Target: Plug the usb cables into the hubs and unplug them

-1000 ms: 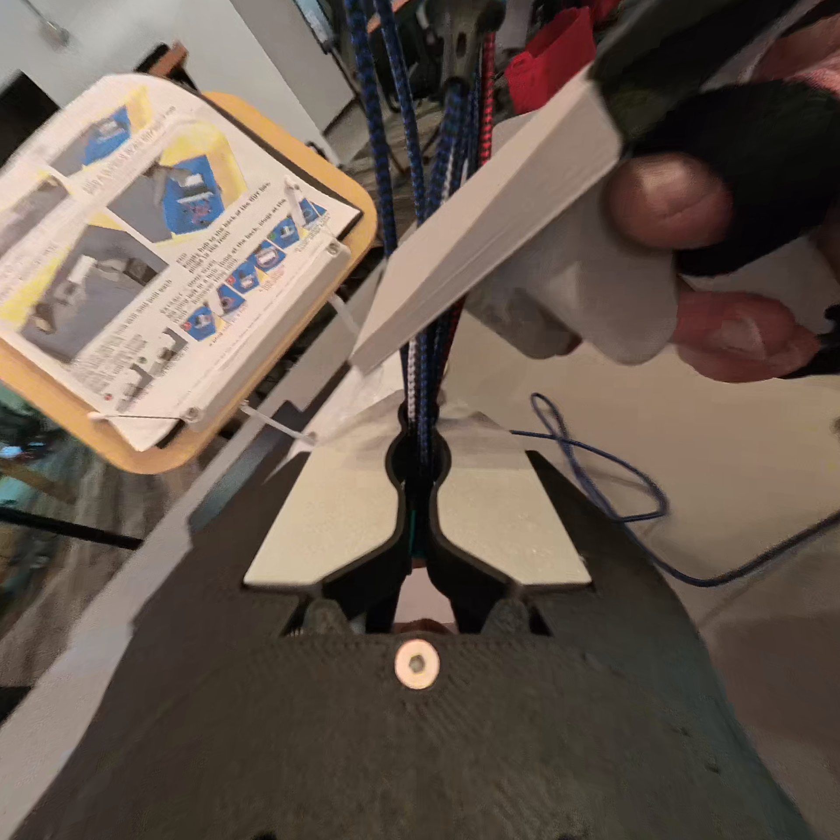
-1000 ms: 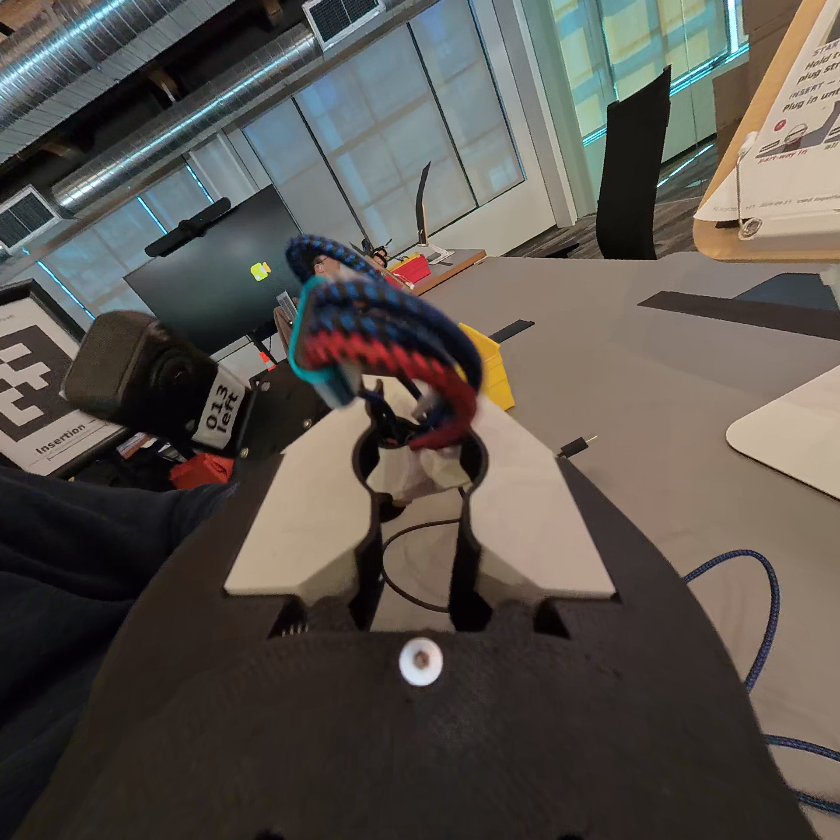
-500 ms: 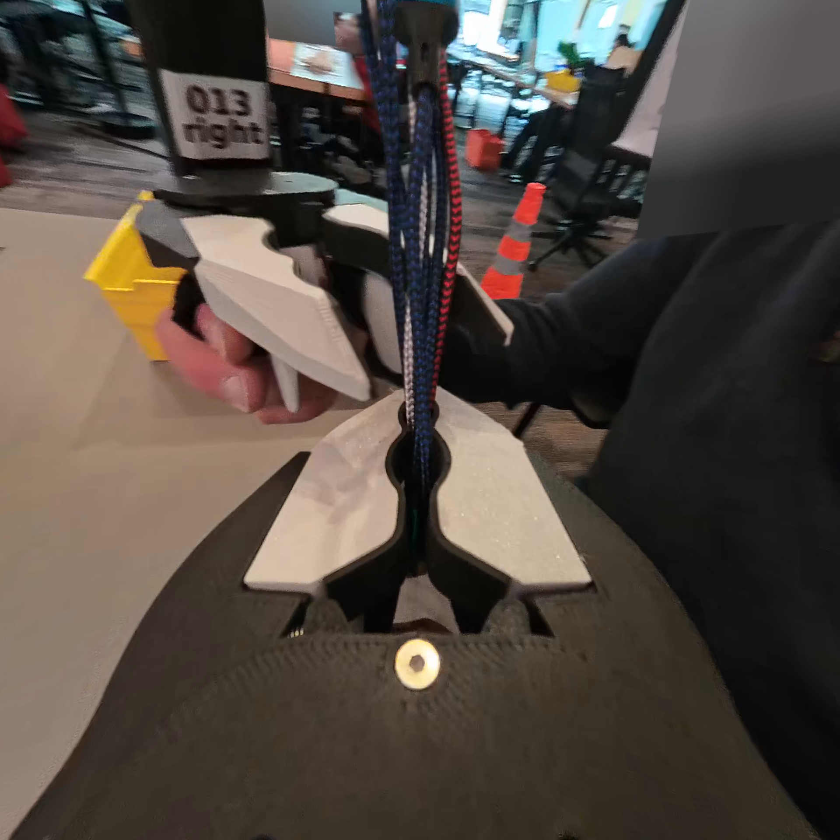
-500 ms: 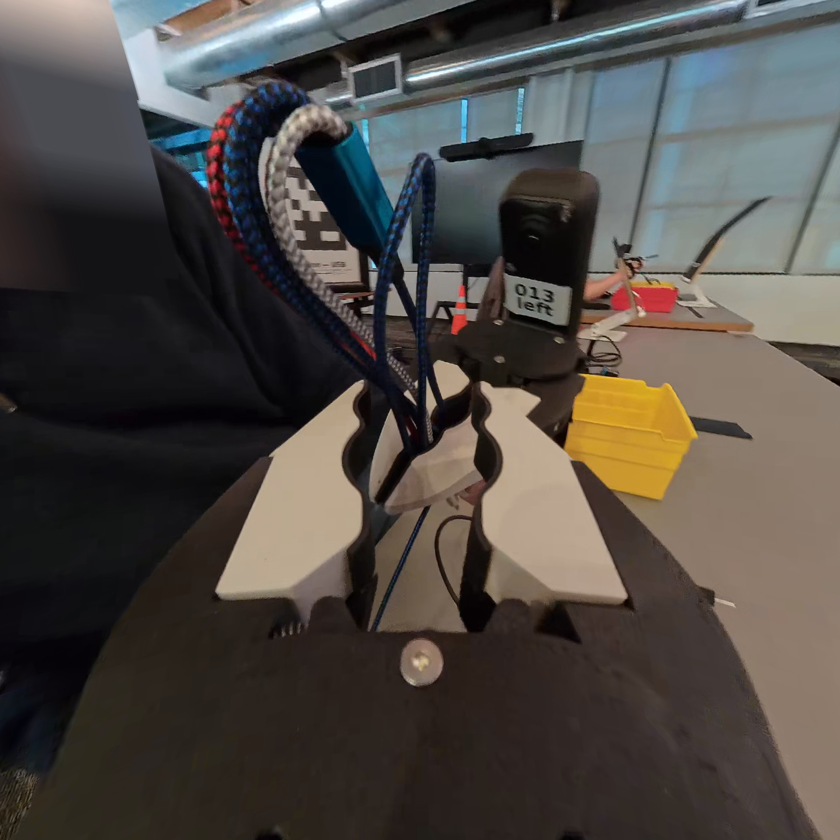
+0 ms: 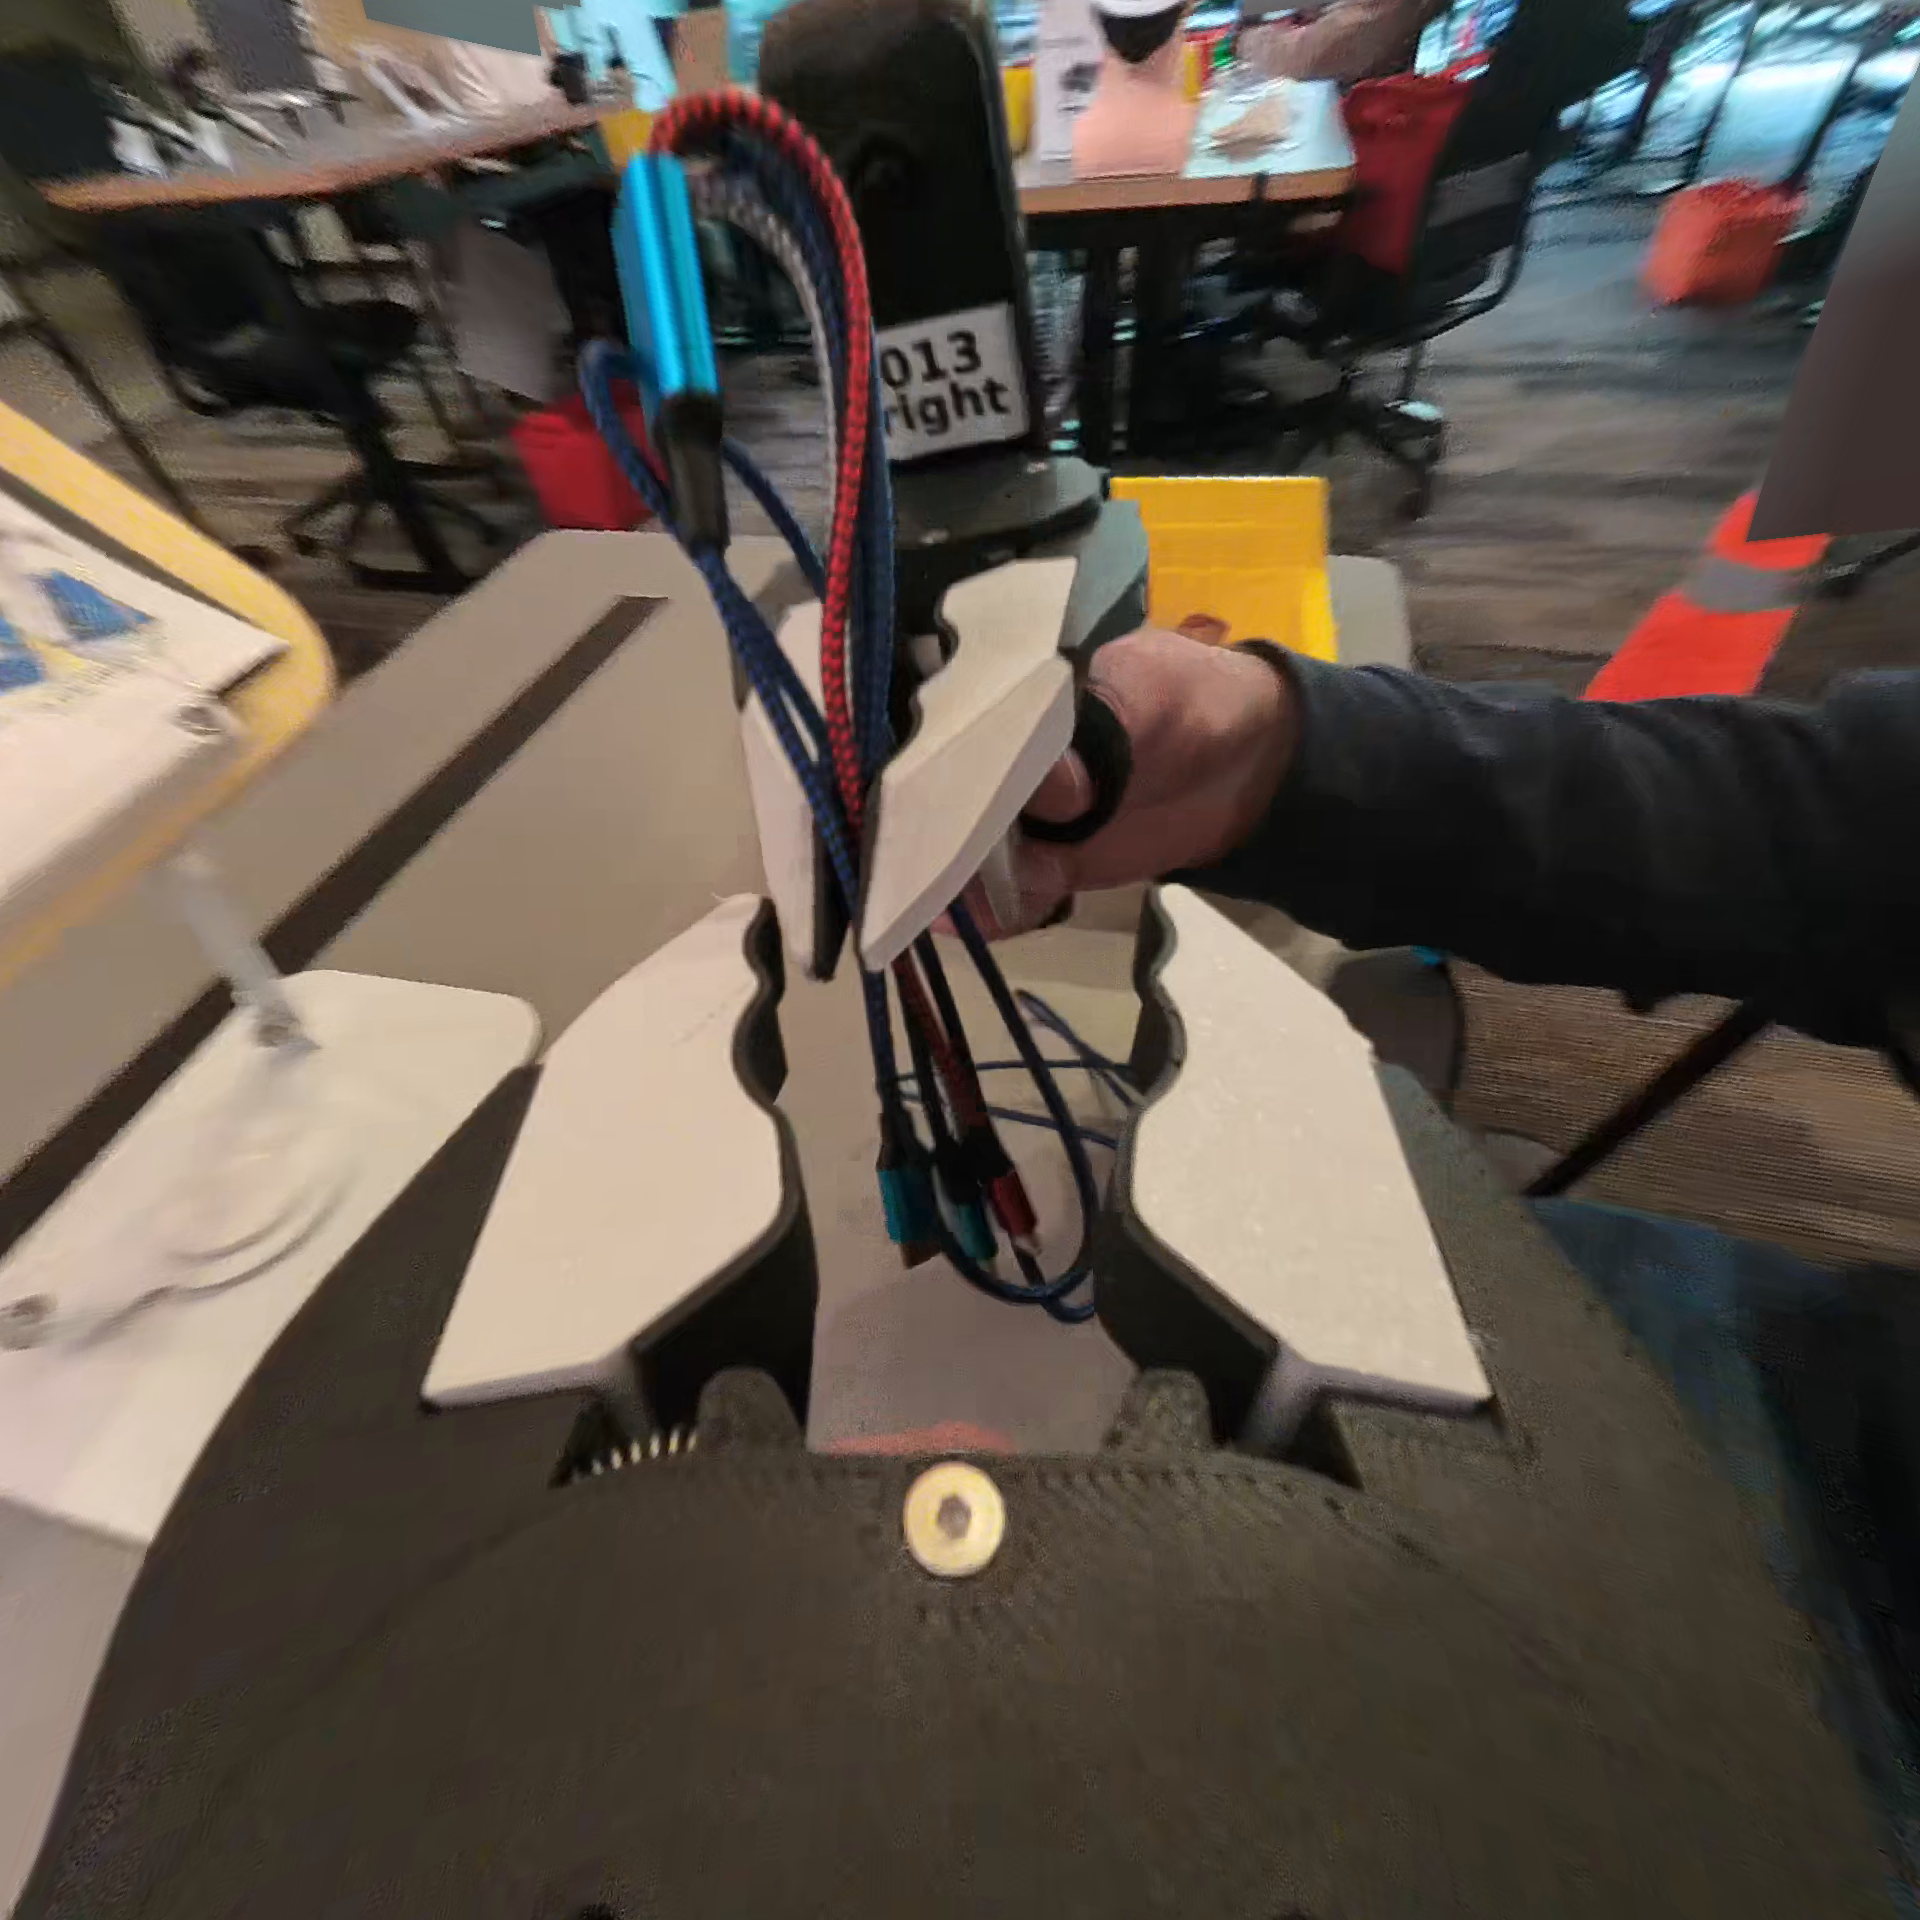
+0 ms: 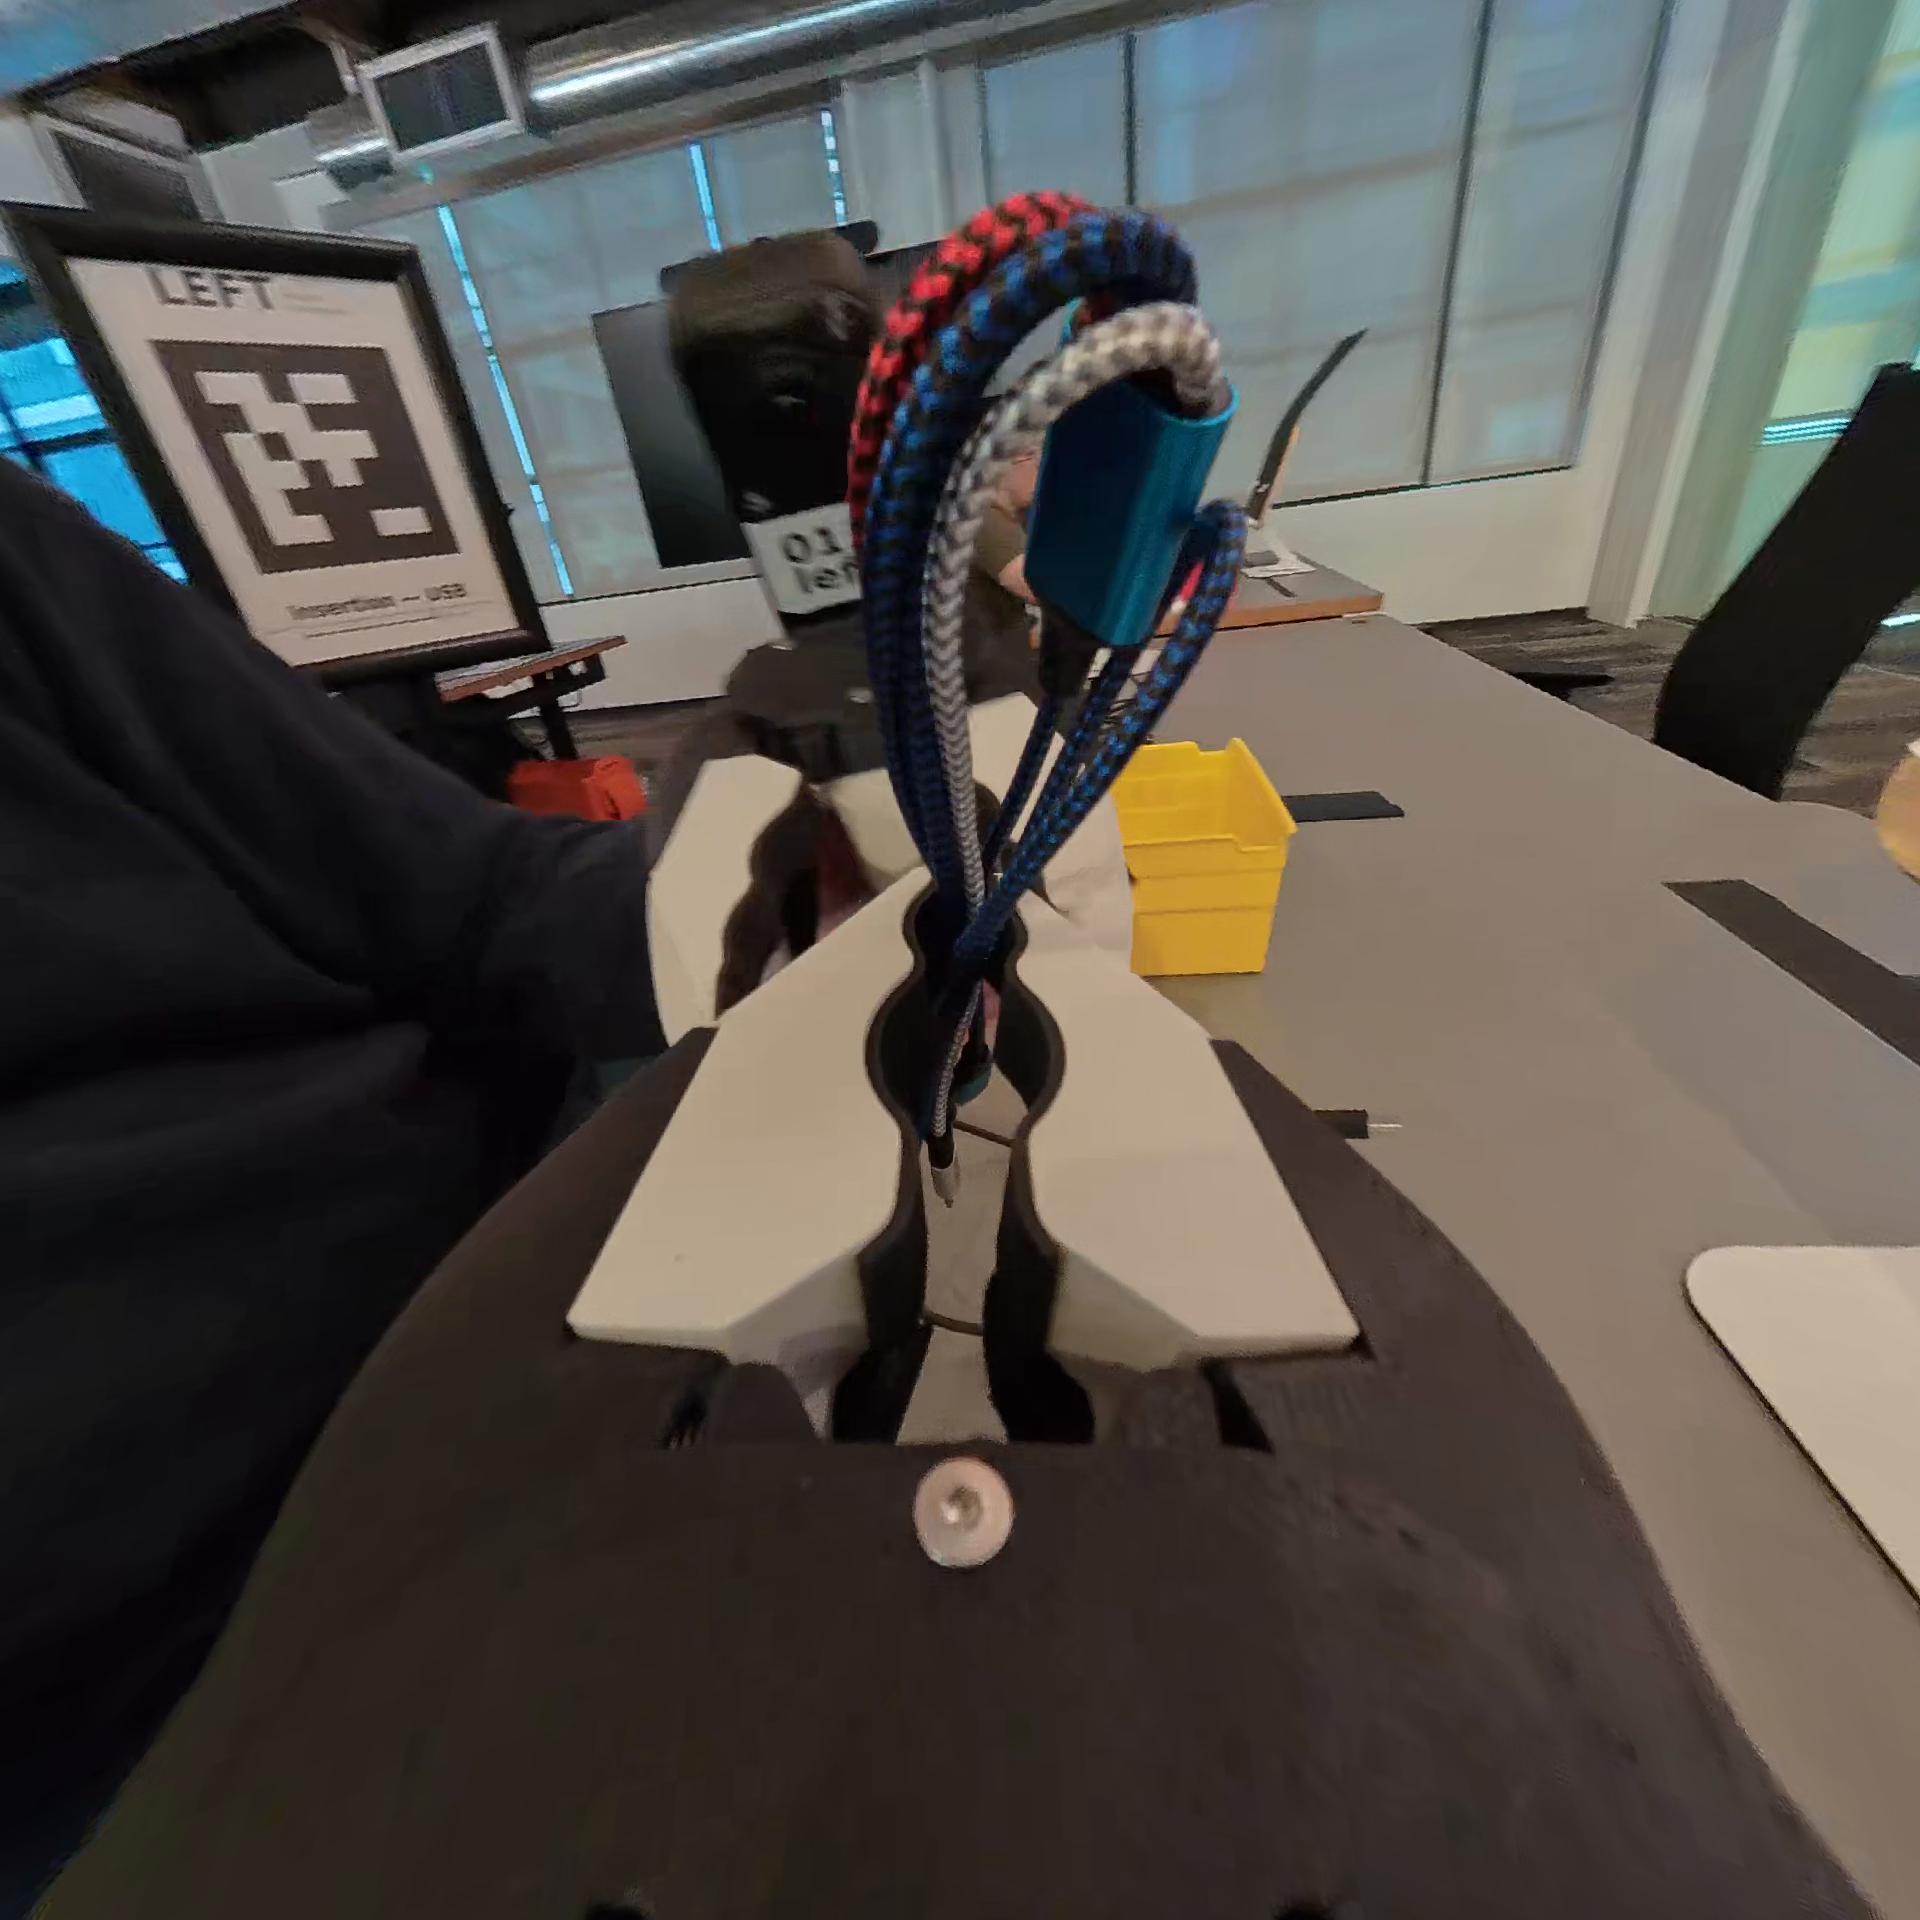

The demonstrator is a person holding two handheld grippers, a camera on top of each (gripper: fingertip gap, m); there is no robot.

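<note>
Both grippers are facing each other over the grey table (image 6: 1507,1039). Right gripper (image 6: 961,977) is pinching the bundle of braided cables (image 6: 935,582) at centre frame, their loop and blue hub (image 6: 1122,520) rising toward the top. Left gripper (image 5: 951,997) is standing spread wide, gripping nothing, with the cable plugs (image 5: 951,1205) dangling between its fingers. A yellow bin (image 6: 1200,862) is sitting right of centre.

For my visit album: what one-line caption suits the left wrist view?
Left gripper open, facing the right gripper, which pinches a braided cable bundle above the grey table.
</note>
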